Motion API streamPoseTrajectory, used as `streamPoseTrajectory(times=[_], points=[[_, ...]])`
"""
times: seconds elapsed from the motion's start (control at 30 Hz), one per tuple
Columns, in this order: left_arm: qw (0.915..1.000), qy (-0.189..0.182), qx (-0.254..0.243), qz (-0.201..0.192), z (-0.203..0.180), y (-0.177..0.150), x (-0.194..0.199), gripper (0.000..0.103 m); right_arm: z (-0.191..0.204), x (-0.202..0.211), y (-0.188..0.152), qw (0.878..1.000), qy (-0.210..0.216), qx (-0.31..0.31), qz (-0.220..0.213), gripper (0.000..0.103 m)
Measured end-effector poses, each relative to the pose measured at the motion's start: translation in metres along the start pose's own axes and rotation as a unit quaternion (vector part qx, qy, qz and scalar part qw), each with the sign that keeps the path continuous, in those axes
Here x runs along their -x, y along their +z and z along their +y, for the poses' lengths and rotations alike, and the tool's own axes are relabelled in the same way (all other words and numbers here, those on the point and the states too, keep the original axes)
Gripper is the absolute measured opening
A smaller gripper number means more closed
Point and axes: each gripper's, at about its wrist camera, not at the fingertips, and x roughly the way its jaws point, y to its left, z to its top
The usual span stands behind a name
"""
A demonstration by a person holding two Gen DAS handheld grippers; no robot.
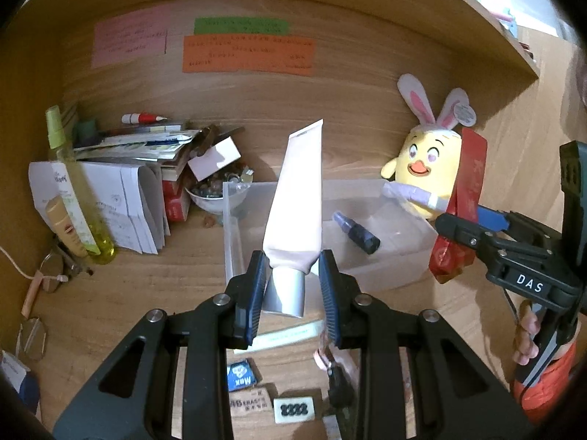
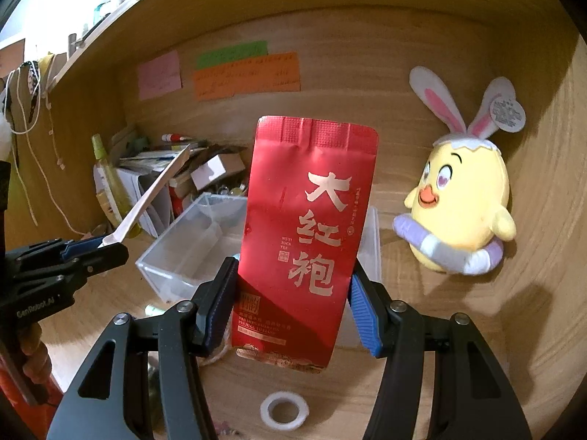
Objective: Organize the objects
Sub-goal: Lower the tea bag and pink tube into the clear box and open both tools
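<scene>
My left gripper (image 1: 292,271) is shut on a pale pink tube (image 1: 297,198) with a silver cap, held upright above the desk, cap end down. The tube stands in front of a clear plastic bin (image 1: 234,242) that holds a small dark spray bottle (image 1: 357,233). My right gripper (image 2: 291,300) is shut on a red tea packet (image 2: 308,227) with white characters, upright over the same clear bin (image 2: 172,253). In the left wrist view the right gripper (image 1: 473,227) shows at the right with the red packet (image 1: 466,198). In the right wrist view the left gripper (image 2: 99,251) and the tube (image 2: 150,198) show at the left.
A yellow chick plush (image 1: 429,161) with rabbit ears leans on the back wall right of the bin. Piled papers (image 1: 124,201), a bowl of beads (image 1: 209,194) and a yellow-green bottle (image 1: 73,190) crowd the left. Small cards (image 1: 240,374) and a white tape ring (image 2: 284,410) lie near the front.
</scene>
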Motion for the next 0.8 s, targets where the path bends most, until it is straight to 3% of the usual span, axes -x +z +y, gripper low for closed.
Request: streamPoseTrajectory(times=[0.53, 0.8], points=[[1.0000, 0.002, 0.007, -0.003, -0.001, 0.035, -0.025, 0.029, -0.018, -0.022, 0.045, 0.999, -0.027, 0.025, -0.018, 0.054], [0.9996, -0.016, 0.015, 0.016, 0.001, 0.040, -0.047, 0.029, -0.019, -0.050, 0.043, 0.999, -0.031, 0.027, 0.004, 0.054]])
